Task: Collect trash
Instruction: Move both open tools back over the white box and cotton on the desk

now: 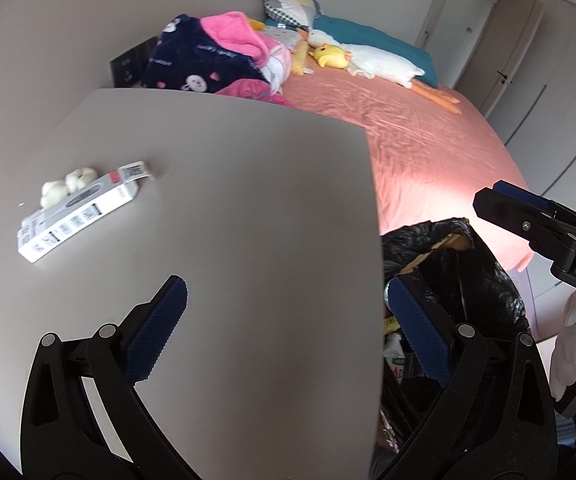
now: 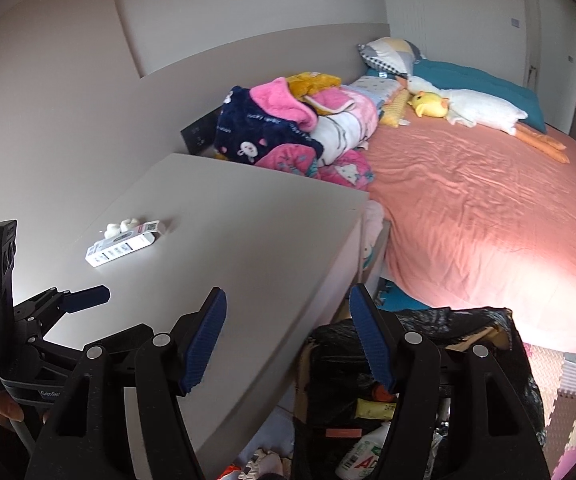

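Observation:
A white cardboard box (image 1: 78, 212) with barcodes lies on the grey bedside table (image 1: 228, 208), with crumpled white tissue (image 1: 68, 188) just behind it. Both show in the right wrist view too, the box (image 2: 122, 244) and the tissue (image 2: 122, 227). My left gripper (image 1: 288, 332) is open and empty over the table's front edge, the box ahead to its left. My right gripper (image 2: 288, 340) is open and empty above the gap between the table and the bin. A bin lined with a black bag (image 2: 467, 344) holds bottles and wrappers; it also shows in the left wrist view (image 1: 455, 272).
A bed with a pink sheet (image 2: 467, 208) lies to the right, with piled blankets (image 2: 288, 128) and plush toys (image 2: 447, 106) at its head. Foam floor mats (image 2: 567, 400) lie beside the bin. The wall stands behind the table.

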Tool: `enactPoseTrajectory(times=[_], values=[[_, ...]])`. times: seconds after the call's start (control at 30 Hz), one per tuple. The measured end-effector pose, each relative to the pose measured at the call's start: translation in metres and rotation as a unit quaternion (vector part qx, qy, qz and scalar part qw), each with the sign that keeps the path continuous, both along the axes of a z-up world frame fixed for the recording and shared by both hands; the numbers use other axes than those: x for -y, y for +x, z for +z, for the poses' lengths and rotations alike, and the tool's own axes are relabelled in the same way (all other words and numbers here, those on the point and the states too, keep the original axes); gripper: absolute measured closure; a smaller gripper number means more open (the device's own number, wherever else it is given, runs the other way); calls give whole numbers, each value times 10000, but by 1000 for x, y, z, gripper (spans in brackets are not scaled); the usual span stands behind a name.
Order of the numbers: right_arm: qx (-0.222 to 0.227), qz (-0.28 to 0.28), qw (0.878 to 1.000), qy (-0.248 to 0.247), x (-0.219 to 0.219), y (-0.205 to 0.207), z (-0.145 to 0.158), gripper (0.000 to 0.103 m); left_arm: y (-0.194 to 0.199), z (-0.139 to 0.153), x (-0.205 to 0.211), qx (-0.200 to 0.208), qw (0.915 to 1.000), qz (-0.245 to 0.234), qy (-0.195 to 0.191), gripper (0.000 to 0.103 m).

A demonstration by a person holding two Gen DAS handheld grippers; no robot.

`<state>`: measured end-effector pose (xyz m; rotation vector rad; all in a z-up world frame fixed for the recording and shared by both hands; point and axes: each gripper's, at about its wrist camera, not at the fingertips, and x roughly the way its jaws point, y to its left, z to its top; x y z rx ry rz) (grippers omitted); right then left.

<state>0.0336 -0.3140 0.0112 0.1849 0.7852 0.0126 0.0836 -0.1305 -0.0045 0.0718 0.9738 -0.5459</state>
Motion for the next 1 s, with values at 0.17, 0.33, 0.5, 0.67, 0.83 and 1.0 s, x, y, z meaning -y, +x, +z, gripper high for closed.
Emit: enactPoseTrajectory(times=[0.17,0.33,0.5,0.67,0.83,1.0], values=[[-41,208,9998,8,-19,15,-4,38,13,-4,-23,-1,9998,217,52,6],[-142,397,9991,23,-39,33,-12,38,24,-8,-44,23,9993,362,116,6],[-238,571,9981,1,-56,50,-20,38,40,-13,-65,51,9988,415,244,6],[-324,701,9970,5,-70,65,-26,38,62,-18,-83,57,9987,411,295,6],[-408,799,9960,-49,-80,80,-31,38,85,-23,-98,29,9987,369,344,6],[-508,819,9953,-50,-86,95,-38,38,107,-30,-105,8,9982,249,541,6]])
